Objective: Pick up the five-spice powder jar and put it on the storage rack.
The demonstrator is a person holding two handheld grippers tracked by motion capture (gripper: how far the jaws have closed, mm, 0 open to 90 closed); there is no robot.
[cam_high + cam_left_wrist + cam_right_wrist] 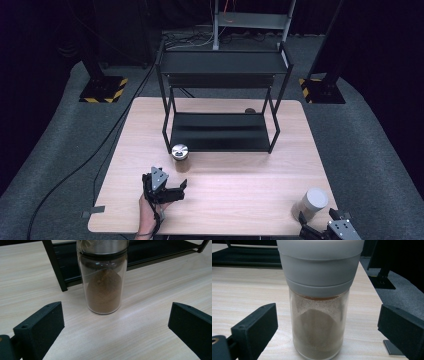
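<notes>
On the left side of the table (220, 170), the left tongs (167, 191) are spread wide with nothing between them, aimed at a glass jar of brown powder (103, 282) that stands upright just beside the front left leg of the black metal rack (220, 100), and that closeness looks like the main risk: a jaw sliding round the jar could knock the leg or nudge the jar into it. The jar is a smooth, clear cylinder with a shiny metal lid ringed by a dark band (slick glass, so I would judge a weak or high grip likely to slip). The rack itself is thin matte tubing carrying two flat dark shelves, the lower one bare. The table is pale wood-grain laminate, smooth enough to let a bumped jar skid. Far right, near the front corner, the right tongs (320, 231) are likewise apart and empty, framing a jar of pale powder (319, 327) with a tall, stepped grey cap. It seems top-heavy, and it stands close to the table's edge, so a clumsy push could tip it off onto the grey carpet (375, 150).
</notes>
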